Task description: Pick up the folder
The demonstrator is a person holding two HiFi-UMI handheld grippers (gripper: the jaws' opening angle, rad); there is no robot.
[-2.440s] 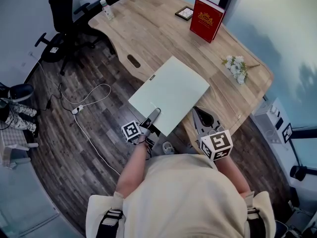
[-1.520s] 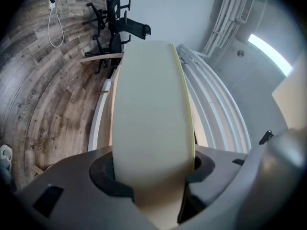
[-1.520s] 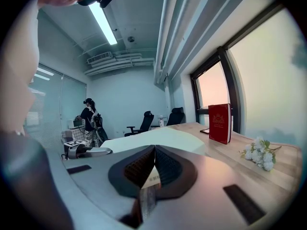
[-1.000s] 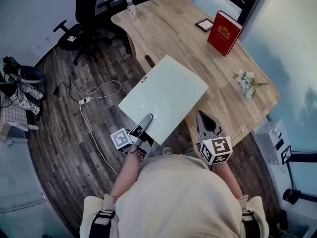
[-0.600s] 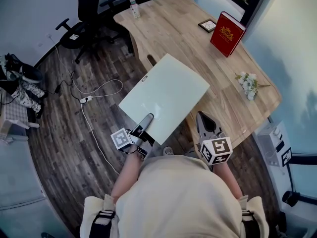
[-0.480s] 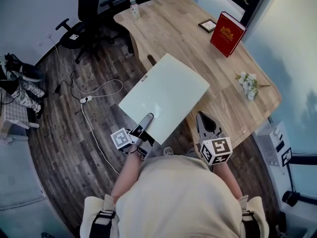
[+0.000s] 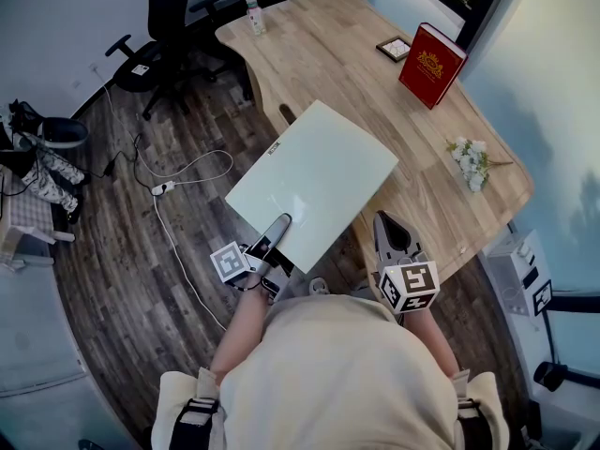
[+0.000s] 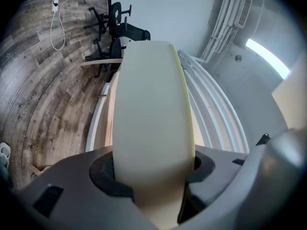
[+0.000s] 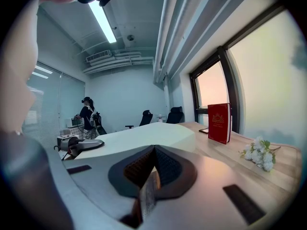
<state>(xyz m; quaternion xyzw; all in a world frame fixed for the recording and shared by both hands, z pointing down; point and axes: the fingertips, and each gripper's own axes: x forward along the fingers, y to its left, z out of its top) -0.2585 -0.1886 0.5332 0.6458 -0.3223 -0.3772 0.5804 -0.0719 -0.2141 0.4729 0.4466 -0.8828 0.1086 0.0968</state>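
Cool daylight enters through the window [image 9: 268, 80]; the ceiling tube light [image 9: 103, 16] glares; fisheye edges bend, corners vignette.

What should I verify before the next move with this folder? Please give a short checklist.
1. Left gripper shut on the edge of the folder: ok.
2. Right gripper free, jaws together: ok.
3. Far end of the folder clear of the desk: cannot tell.
4. Red book and flowers apart from the folder: ok.
5. Folder closed, nothing slipping out: ok.
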